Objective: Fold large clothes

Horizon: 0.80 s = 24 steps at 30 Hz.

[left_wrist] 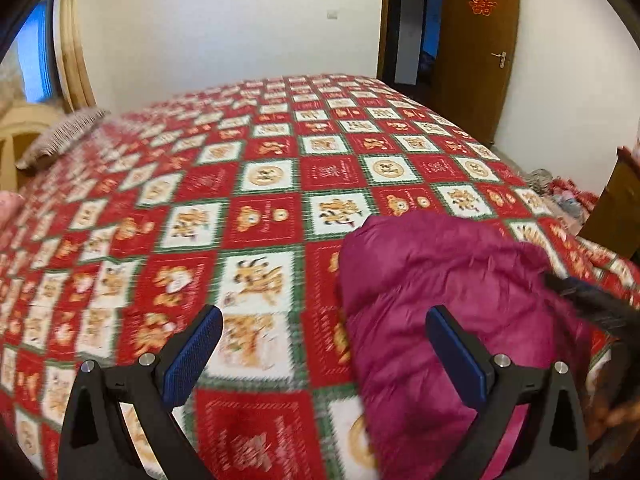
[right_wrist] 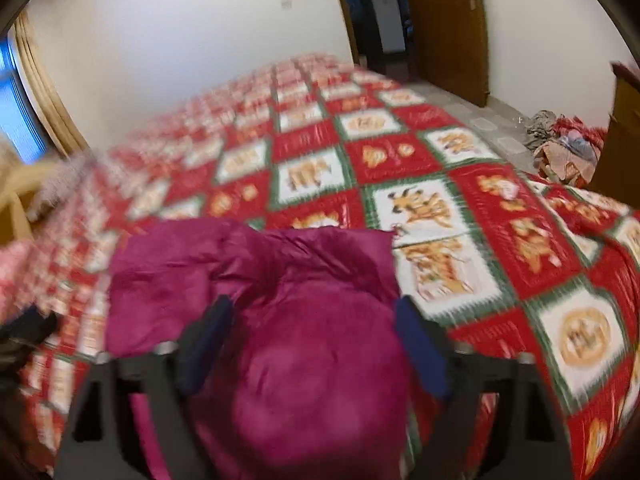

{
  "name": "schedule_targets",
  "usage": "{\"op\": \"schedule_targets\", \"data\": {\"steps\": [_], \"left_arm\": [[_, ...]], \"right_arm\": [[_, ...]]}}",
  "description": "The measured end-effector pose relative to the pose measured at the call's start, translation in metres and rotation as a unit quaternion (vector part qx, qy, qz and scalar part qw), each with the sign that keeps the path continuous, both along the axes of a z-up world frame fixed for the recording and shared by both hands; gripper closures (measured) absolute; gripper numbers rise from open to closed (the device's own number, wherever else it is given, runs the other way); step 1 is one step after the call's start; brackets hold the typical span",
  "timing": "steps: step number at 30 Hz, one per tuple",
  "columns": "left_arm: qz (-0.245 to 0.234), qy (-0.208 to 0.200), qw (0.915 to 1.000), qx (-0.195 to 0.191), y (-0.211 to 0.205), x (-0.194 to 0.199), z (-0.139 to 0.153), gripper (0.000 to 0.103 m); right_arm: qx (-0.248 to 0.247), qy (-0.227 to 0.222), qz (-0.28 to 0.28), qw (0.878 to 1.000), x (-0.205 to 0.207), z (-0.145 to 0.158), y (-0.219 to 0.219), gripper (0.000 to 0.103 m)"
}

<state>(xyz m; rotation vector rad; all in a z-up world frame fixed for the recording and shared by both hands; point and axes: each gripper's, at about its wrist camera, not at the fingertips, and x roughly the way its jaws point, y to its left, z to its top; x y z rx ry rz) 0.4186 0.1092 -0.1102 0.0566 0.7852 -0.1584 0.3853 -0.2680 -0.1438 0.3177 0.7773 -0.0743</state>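
A magenta puffy jacket [left_wrist: 448, 304] lies bunched on the near right part of the bed; it also fills the near middle of the right wrist view [right_wrist: 288, 320]. My left gripper [left_wrist: 324, 316] is open and empty, held above the bed with its right finger over the jacket's left edge. My right gripper [right_wrist: 316, 312] is open, its blue-padded fingers [right_wrist: 416, 340] spread above the jacket's near bulge; it also shows as a dark blur at the right of the left wrist view [left_wrist: 588, 300]. Whether it touches the fabric I cannot tell.
The bed is covered by a red, white and green patchwork quilt [left_wrist: 256, 184]. A pillow [left_wrist: 60, 136] lies at its far left. A brown door [left_wrist: 476, 48] stands at the back right. A pile of clothes [right_wrist: 564, 148] lies on the floor beside a wooden cabinet [right_wrist: 624, 132].
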Motion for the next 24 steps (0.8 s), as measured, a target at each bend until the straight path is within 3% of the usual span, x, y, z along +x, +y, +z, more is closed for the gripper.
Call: {"op": "schedule_targets", "data": {"steps": [8,17,24], "left_arm": [[0.000,-0.022,0.9984,0.051,-0.007,-0.039,-0.002,0.001],[-0.007,-0.036,0.9951,0.092,-0.016,-0.069,-0.005,0.001],[-0.009,-0.035,0.9950,0.094,-0.020,-0.066,-0.008,0.001]], "right_arm": [[0.006,-0.035,-0.019,0.999,-0.090,0.020,-0.002,0.010],[-0.014,-0.013,0.030,0.999,-0.111,0.005,0.028,0.010],[-0.026,-0.024,0.042,0.998,-0.110,0.014,0.025,0.010]]}}
